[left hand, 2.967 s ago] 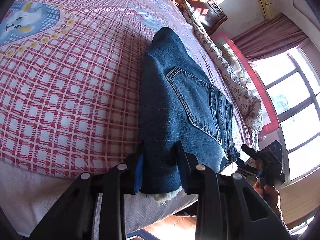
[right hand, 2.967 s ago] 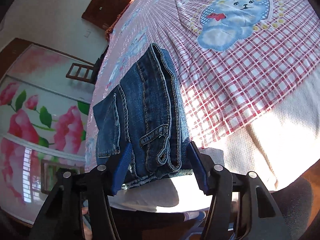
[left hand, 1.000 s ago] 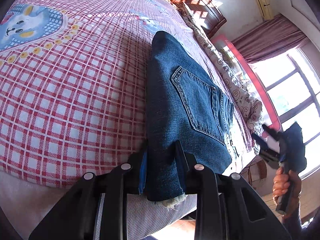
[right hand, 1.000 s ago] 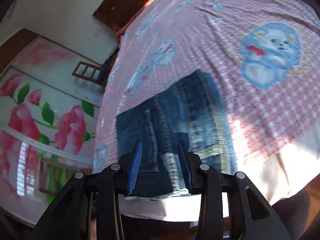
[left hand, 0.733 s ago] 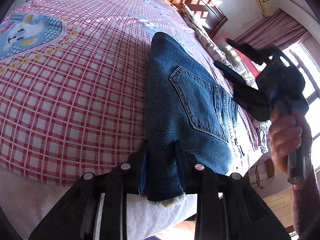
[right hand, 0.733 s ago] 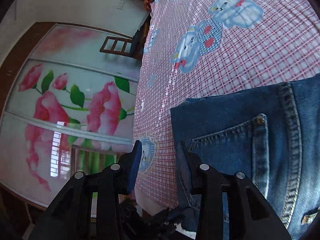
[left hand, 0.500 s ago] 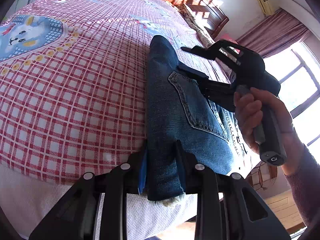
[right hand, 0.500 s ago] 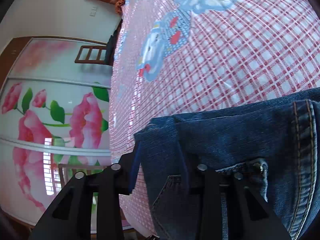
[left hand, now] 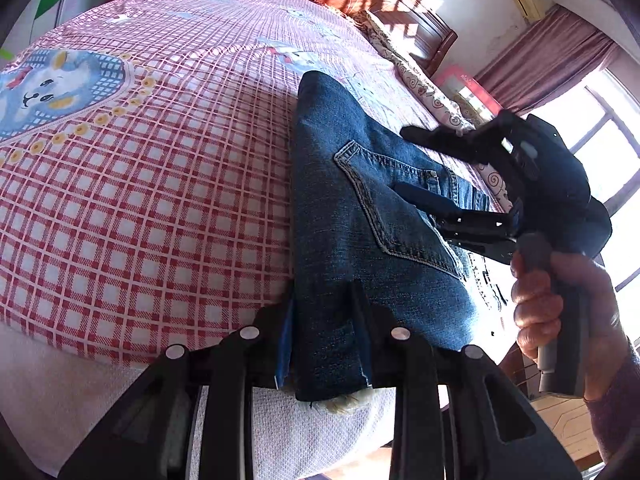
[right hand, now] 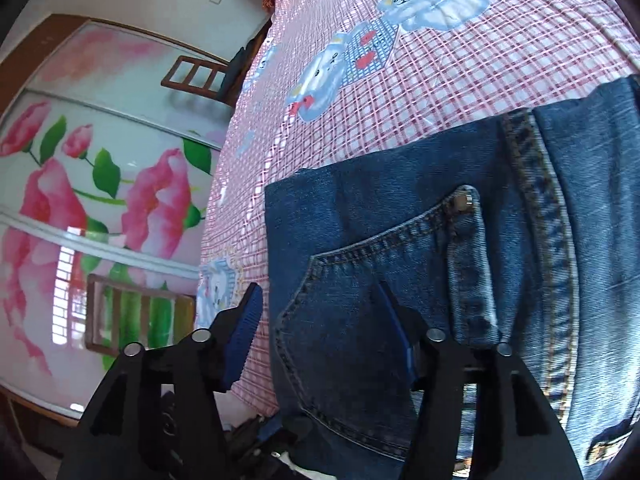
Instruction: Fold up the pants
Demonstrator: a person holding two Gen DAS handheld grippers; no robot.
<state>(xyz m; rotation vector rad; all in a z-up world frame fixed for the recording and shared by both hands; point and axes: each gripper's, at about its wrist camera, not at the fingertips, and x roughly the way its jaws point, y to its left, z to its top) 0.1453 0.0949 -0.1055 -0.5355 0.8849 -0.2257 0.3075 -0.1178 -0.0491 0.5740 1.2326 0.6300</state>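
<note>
Moved since one second ago: right gripper (right hand: pixel 318 320), from off the bed's near edge to over the folded jeans (left hand: pixel 360 208), above the back pocket (left hand: pixel 394 204). Jaws just been opening, now released, straddling the pocket-side edge of the denim, pads not pressing. Left gripper (left hand: pixel 325 334) clenched on the near end of the jeans. Jeans lying flat on the red-checked bedsheet (left hand: pixel 140 184), near the bed edge.
</note>
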